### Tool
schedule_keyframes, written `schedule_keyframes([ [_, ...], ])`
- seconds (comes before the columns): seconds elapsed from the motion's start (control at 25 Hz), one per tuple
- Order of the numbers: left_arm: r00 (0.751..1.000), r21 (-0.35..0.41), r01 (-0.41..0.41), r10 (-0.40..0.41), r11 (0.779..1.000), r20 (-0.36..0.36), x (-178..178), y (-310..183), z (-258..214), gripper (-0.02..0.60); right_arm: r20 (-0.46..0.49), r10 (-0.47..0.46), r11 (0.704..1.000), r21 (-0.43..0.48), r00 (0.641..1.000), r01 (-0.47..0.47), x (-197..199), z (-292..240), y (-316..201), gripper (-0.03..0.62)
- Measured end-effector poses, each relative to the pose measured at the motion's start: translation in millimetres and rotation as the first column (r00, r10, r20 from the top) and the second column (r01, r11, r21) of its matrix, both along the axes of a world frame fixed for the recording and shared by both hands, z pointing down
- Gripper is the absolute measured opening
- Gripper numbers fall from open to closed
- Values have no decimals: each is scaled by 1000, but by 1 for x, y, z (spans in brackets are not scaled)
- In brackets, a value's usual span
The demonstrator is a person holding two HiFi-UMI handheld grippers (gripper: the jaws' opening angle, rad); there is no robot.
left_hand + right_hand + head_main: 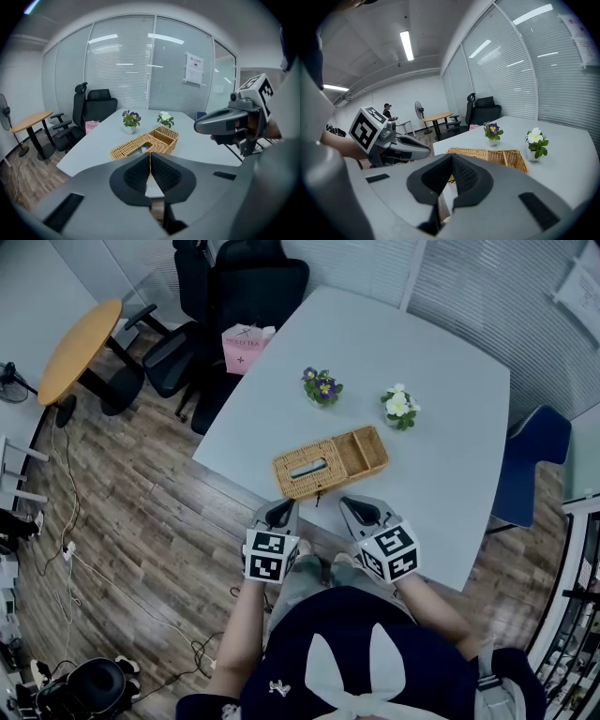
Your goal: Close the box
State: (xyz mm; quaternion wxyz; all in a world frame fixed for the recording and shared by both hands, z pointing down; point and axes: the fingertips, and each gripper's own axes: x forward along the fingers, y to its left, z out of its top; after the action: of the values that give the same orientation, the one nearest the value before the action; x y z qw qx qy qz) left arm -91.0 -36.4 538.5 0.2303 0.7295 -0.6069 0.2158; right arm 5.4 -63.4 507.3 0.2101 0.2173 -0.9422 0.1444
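The left gripper, jaws pressed together, blocks the near edge of the woven tan wicker box just ahead of it, and whatever sits in the slot of the box's lid is too dim to tell. Far beyond that gripper, the print on the white paper notice and on the small pink paper bag is too small to read.

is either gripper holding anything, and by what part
Nothing is held. The left gripper and the right gripper both have their jaws shut on nothing, short of the wicker box.
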Motion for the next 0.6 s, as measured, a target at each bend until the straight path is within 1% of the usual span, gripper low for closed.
schedule_keyframes([
  [0.12, 999, -7, 31, -31, 999, -20, 4, 0, -6, 23, 3, -4, 1000, 6, 1000, 4, -1, -3, 1, 3],
  [0.2, 998, 5, 45, -44, 999, -34, 7, -1, -11, 23, 5, -7, 1000, 9, 1000, 7, -2, -5, 1, 3],
  [0.36, 998, 27, 51, -49, 998, -50, 13, 0, -16, 23, 12, -15, 1000, 17, 1000, 15, -4, -6, 4, 3],
  [0.48, 995, 30, 51, -48, 998, -85, 17, 2, -18, 23, 14, -22, 999, 23, 1000, 22, -6, -8, 5, 3],
  [0.6, 993, 36, 55, -51, 998, -105, 19, 2, -20, 23, 16, -27, 999, 26, 1000, 26, -7, -9, 6, 3],
])
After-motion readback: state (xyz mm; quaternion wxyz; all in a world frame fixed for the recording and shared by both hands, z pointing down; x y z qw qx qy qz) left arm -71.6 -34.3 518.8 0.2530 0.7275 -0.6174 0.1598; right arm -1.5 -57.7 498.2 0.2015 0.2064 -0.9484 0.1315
